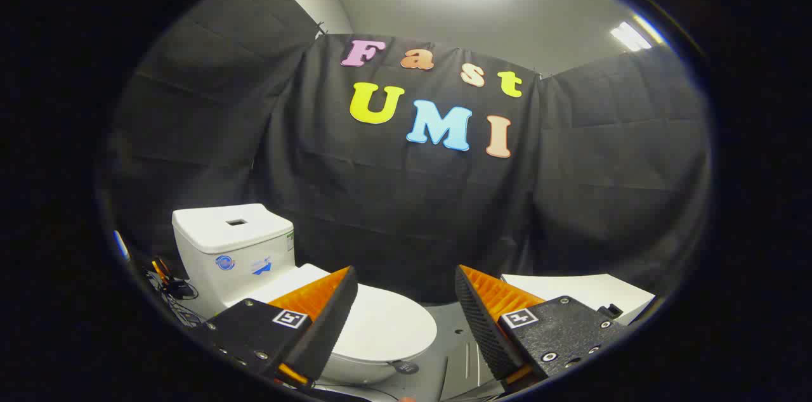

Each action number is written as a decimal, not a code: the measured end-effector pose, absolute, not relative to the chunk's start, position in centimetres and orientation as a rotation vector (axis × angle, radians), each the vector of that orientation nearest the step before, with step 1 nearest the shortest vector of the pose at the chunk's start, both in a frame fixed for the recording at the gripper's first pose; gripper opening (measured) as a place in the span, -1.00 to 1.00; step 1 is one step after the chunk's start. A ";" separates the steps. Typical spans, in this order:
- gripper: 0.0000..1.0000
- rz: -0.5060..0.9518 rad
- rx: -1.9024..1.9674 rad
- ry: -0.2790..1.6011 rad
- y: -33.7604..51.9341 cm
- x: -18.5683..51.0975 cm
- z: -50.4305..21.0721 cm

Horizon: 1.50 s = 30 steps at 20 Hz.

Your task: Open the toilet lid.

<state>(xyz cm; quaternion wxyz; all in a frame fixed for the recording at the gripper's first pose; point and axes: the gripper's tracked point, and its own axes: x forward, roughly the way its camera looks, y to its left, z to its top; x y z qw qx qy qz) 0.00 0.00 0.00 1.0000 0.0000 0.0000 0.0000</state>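
Note:
A white toilet stands low on the left, with its tank (pixel 235 243) against the black cloth wall. Its lid (pixel 387 326) lies flat and closed over the bowl, partly hidden behind my left finger (pixel 317 316). My gripper (pixel 406 291) is open, held above and in front of the toilet, with nothing between the fingers. The front part of the lid shows in the gap just beyond the left finger. My right finger (pixel 488 316) sits to the right of the bowl, apart from it.
A white flat-topped box (pixel 583 291) stands behind the right finger. Cables and small tools (pixel 168 285) lie on the floor left of the tank. Grey floor (pixel 450 351) shows between the toilet and the box. Black cloth walls close the booth on all sides.

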 end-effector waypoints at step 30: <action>0.90 -0.015 0.110 0.006 -0.2 0.2 0.3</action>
